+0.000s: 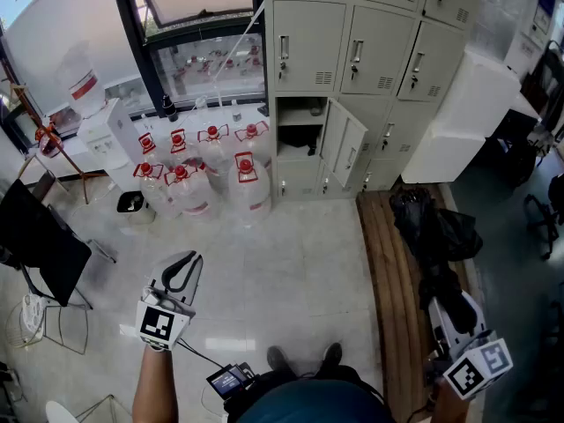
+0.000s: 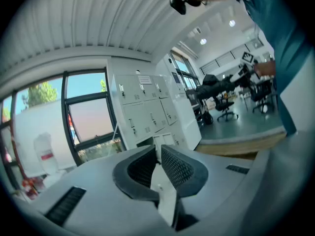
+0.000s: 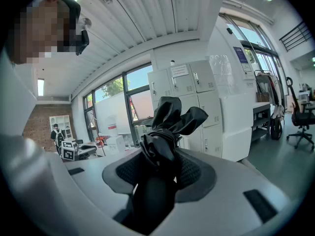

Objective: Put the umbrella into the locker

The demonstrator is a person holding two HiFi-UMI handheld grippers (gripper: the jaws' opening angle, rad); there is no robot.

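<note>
Water jugs [image 1: 207, 170] w/ red caps crowd the floor [image 1: 291, 263] just left of the locker [image 1: 300, 137]. Beyond them a white dispenser [image 1: 101, 126] stands by the dark-framed window [image 1: 194, 25]. The locker sits low in a grey bank. Its door [image 1: 345, 148] is swung out to the right and a shelf shows inside. A black chair [image 1: 40, 241] stands far left. A tall white cabinet [image 1: 467, 113] stands right of the bank, w/ dark office chairs [image 1: 542, 218] past it.

A long wooden counter [image 1: 383, 271] runs along the right side and carries a black heap [image 1: 432, 223]; can't tell what it is. The floor is pale glossy tile. The person's shoes [image 1: 304, 358] stand on it at the bottom edge, w/ a small screen device [image 1: 227, 380] on a cable beside them.

The umbrella [image 3: 170, 122], black and folded, sticks up from the right gripper [image 3: 158, 168]. The fingers [image 3: 194, 173] stand fairly wide, closed on its bunched fabric. It's held over the near end of the counter, well apart from the locker and aimed toward the bank.

The left gripper [image 2: 158, 154] is over the floor, left of the shoes. Its fingers [image 2: 179, 168] are drawn together w/ only a slit btwn them and nothing in it.
</note>
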